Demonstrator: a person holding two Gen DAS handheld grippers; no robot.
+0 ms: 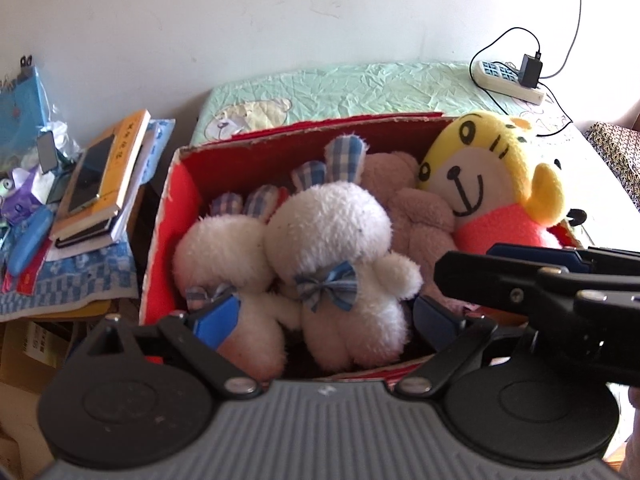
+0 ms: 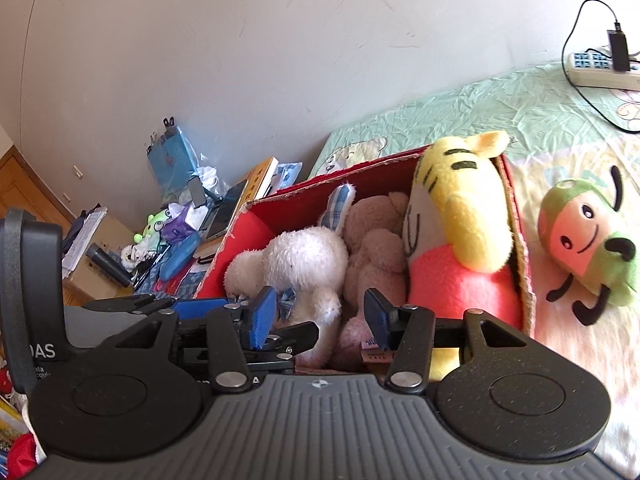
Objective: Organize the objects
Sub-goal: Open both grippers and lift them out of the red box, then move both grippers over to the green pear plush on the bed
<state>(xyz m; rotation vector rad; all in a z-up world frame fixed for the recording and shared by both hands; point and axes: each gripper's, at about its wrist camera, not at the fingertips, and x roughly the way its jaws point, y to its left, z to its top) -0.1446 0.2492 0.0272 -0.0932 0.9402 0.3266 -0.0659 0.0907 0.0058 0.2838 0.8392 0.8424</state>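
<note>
Right wrist view showing red cardboard box on the bed, already holding two white plush rabbits, pink teddy and yellow tiger doll, with green-and-pink plush fruit lying outside, just beside the box wall. Right gripper and left gripper both hovering with jaws spread, pinching nothing. Probably reaching next for the fruit: approaching from above and closing across its soft body, keeping clear of the box rim.

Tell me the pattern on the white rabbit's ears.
Blue-and-white check on the rabbit's ears, clearest in the left wrist view.
</note>
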